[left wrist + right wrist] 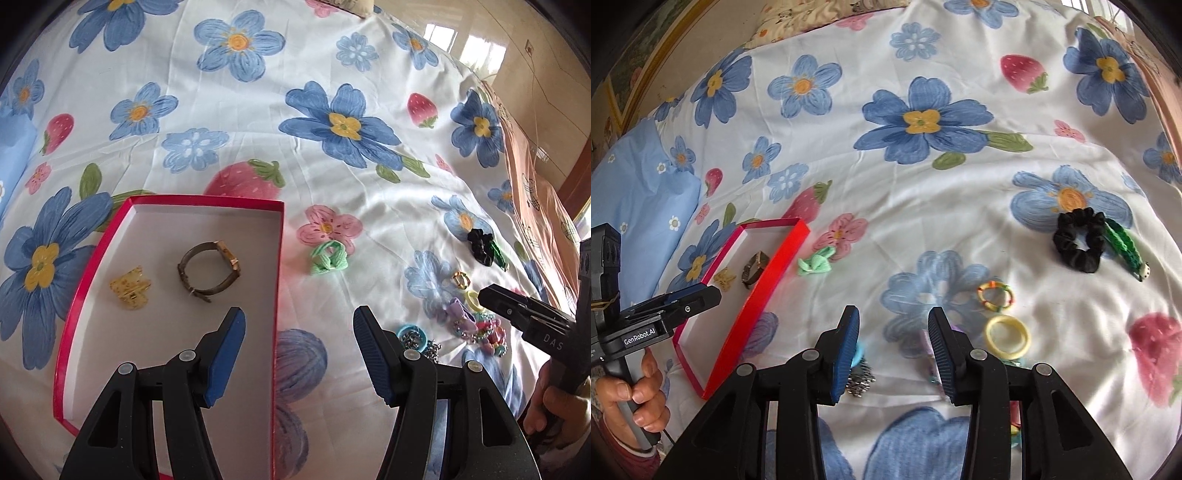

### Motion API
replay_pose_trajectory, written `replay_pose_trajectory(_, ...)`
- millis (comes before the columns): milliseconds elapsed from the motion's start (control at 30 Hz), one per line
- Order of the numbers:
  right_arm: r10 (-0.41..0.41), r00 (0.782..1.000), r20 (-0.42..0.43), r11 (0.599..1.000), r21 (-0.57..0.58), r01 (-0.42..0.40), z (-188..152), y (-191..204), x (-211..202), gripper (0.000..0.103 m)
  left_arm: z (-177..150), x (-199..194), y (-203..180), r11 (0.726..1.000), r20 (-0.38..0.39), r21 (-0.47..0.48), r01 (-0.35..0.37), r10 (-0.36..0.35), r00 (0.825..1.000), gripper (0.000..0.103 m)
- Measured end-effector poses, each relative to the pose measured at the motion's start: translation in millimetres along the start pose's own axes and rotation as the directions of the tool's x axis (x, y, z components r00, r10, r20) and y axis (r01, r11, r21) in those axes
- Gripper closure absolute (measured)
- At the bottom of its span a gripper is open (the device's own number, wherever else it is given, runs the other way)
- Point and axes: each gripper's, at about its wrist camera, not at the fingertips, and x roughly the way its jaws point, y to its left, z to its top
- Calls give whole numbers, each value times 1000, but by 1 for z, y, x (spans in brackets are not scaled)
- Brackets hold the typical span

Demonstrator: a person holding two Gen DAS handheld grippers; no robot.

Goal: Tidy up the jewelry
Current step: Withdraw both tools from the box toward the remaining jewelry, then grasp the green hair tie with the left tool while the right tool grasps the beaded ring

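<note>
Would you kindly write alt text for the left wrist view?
A shallow red cardboard box on a floral bedsheet holds a brown-strapped wristwatch and a yellow hair claw. The open left gripper hovers over the box's edge, empty.

A white bedsheet [916, 221] printed with blue flowers, pink blossoms and red strawberries is seen; the box [170, 201] is red outside and white inside, the hair claw [129, 288] speckled yellow, the scrunchie [1078, 245] black, the bow tie [328, 258] mint green, the ring [1008, 336] pale yellow
</note>
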Motion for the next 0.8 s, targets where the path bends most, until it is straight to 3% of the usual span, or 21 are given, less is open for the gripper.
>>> replay_pose_trajectory(433,-73,997,-13,996,47,74,6,-44,6,62,21,40,-23,997,-38,73,10,-7,999,42)
replay_pose_trajectory(800,-112,992,-60,992,48,115,20,-64,32,63,52,108,-46,989,-113,151,-3,20,993,43)
